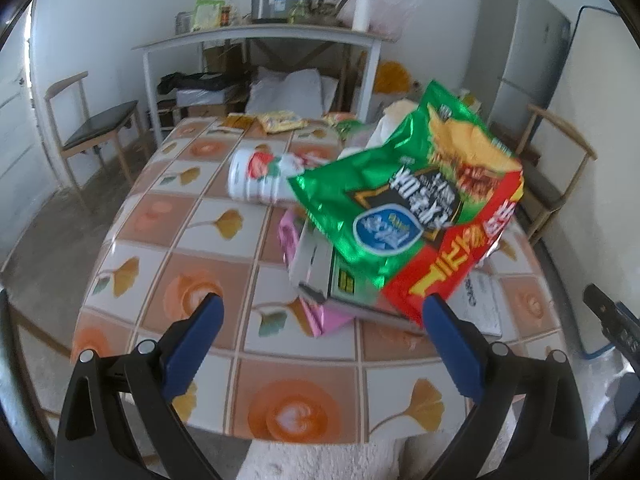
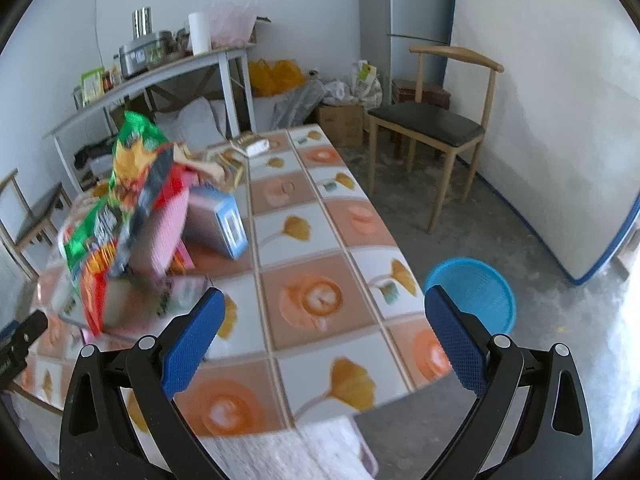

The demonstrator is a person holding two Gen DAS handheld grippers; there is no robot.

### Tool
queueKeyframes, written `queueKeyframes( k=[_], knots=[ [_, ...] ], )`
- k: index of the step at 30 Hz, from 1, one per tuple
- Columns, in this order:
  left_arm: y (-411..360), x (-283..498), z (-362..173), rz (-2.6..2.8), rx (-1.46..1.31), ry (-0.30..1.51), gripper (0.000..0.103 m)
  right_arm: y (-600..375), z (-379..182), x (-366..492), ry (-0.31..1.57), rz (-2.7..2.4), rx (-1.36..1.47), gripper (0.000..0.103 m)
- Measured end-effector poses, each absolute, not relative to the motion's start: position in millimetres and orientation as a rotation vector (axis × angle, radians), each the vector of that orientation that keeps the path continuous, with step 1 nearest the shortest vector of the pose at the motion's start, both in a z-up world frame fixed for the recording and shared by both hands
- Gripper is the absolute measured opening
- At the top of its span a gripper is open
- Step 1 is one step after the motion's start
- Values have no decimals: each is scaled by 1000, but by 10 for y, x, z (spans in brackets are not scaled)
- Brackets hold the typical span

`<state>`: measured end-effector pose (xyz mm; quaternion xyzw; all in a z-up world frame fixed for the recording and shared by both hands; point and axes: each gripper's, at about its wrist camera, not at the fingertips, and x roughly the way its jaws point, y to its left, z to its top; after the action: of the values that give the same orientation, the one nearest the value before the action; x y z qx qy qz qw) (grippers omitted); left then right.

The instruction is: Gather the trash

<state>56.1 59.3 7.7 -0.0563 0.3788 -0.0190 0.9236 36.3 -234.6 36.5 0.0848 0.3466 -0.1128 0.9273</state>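
1. Holding my left gripper [image 1: 320, 312] wide open over the near end of the table [image 1: 192, 216], I have nothing between its blue pads.
2. At about 1 o'clock from it, a green and red snack bag [image 1: 404, 200] stands tilted on a pile of trash; its red lower corner sits just beside my right-hand pad, and I cannot tell whether they touch.
3. Under the bag lie a grey box [image 1: 316, 264] and a pink packet [image 1: 320, 320], blurred.
4. Further out at 11 o'clock, a white can [image 1: 256, 180] lies on its side, and small yellow wrappers [image 1: 280, 120] rest at the table's far end.
5. My right gripper [image 2: 320, 312] is also spread wide and holds nothing, hovering above the tablecloth.
6. In the right wrist view, at 10 o'clock, the same snack bag [image 2: 120, 200] leans against a pink box [image 2: 168, 232], with a blue and grey carton [image 2: 220, 224] just beside it.
7. At 3 o'clock, off the table's edge, a blue basket [image 2: 476, 288] stands on the floor.
8. Beyond it, at 1 o'clock, is a wooden chair [image 2: 440, 128].
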Motion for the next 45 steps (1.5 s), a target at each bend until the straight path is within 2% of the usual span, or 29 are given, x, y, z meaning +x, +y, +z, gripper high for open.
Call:
queueKeyframes(
  k=[8, 11, 14, 16, 22, 27, 45],
  knots=[
    [475, 628, 249, -203, -94, 662, 97, -2484, 334, 560, 703, -140, 298, 95],
    [272, 656, 308, -276, -50, 649, 96, -2548, 280, 642, 724, -106, 345, 90],
    [13, 662, 331, -349, 24, 658, 87, -2636, 213, 691, 744, -86, 390, 83],
    [-209, 672, 303, -406, 78, 688, 73, -2674, 192, 691, 750, -84, 406, 81],
    [-791, 775, 57, -555, 169, 834, 60, -2852, 114, 654, 772, -95, 453, 81],
    [-711, 1083, -20, -459, 109, 891, 60, -2998, 98, 626, 776, -113, 479, 81],
    [366, 1627, 306, -8, 14, 707, 63, -3047, 42, 674, 798, -104, 485, 81]
  ],
)
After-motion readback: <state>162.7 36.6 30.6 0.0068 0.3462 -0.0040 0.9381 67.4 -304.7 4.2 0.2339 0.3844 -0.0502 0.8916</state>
